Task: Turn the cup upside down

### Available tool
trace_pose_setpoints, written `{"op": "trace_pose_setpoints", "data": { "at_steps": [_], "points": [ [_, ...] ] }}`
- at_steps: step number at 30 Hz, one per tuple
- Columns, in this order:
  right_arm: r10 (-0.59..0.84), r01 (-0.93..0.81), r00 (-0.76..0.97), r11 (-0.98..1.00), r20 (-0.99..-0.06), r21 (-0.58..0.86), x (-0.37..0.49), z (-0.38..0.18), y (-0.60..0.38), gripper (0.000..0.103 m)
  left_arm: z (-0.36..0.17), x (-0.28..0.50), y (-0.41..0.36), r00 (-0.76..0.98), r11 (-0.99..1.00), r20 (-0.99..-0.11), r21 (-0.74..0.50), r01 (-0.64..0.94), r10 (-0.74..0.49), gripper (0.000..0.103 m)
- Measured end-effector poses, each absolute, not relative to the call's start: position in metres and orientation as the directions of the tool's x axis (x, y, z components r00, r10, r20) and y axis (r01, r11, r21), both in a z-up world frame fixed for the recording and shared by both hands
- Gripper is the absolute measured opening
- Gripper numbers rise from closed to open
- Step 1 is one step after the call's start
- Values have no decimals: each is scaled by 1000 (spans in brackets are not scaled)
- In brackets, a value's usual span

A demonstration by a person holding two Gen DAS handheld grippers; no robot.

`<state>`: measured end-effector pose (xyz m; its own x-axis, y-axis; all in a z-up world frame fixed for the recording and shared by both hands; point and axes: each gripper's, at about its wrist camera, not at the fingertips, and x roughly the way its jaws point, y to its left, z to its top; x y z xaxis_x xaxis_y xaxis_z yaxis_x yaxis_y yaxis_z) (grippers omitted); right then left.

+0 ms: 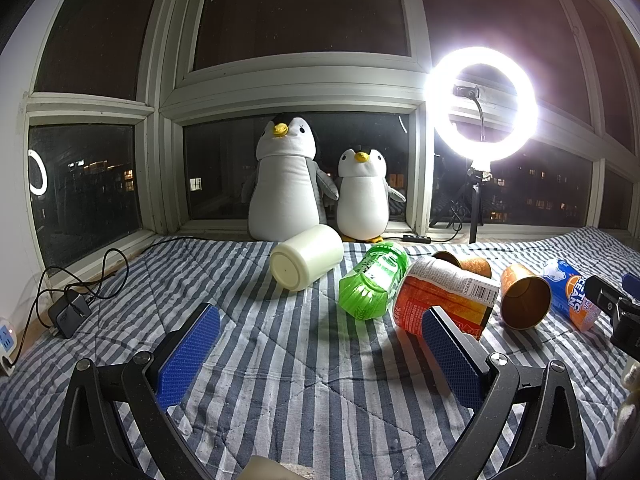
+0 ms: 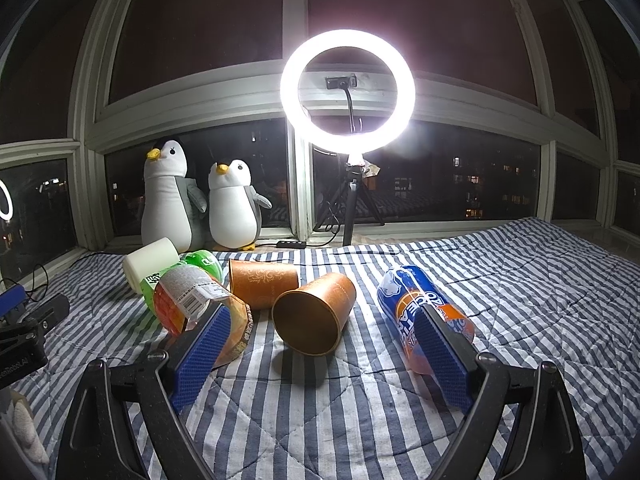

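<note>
Several cups and bottles lie on their sides on a striped quilt [image 1: 304, 360]. A cream cup [image 1: 306, 258] [image 2: 151, 263] lies at the left, its base toward the left wrist camera. Two gold-brown paper cups lie in the middle: one [image 2: 314, 317] [image 1: 525, 297] with its mouth toward me, the other [image 2: 262, 283] [image 1: 466, 264] behind it. My left gripper [image 1: 320, 320] is open above the quilt, short of the green bottle [image 1: 374, 280]. My right gripper [image 2: 322, 320] is open, the near gold cup between and just beyond its blue pads.
An orange-labelled bottle [image 1: 444, 296] [image 2: 200, 304] and a blue-orange bottle [image 2: 424, 312] [image 1: 572, 294] lie beside the cups. Two plush penguins [image 1: 286, 180], a ring light [image 2: 347, 86] on a tripod and a window stand at the back. A charger and cable [image 1: 68, 314] lie at the left.
</note>
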<state>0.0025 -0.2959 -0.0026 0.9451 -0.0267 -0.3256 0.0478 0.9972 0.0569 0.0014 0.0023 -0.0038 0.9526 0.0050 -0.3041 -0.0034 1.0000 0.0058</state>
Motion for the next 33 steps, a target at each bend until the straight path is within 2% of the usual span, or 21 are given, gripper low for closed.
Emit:
{"op": "trace_pose_setpoints", "data": {
  "at_steps": [17,25,33],
  "points": [
    [-32,82,916,991,-399,110,18,-1,-316,92,-4,2,2,953,1000,-304,6,-4,5,102],
    [-27,116,864,983,-503,146,44,5,-355,92,-5,2,1,952,1000,-306,5,-4,5,102],
    [54,82,734,983,-676,167,94,0,-388,92,-6,2,1,950,1000,-311,1,-6,6,102]
  ]
}}
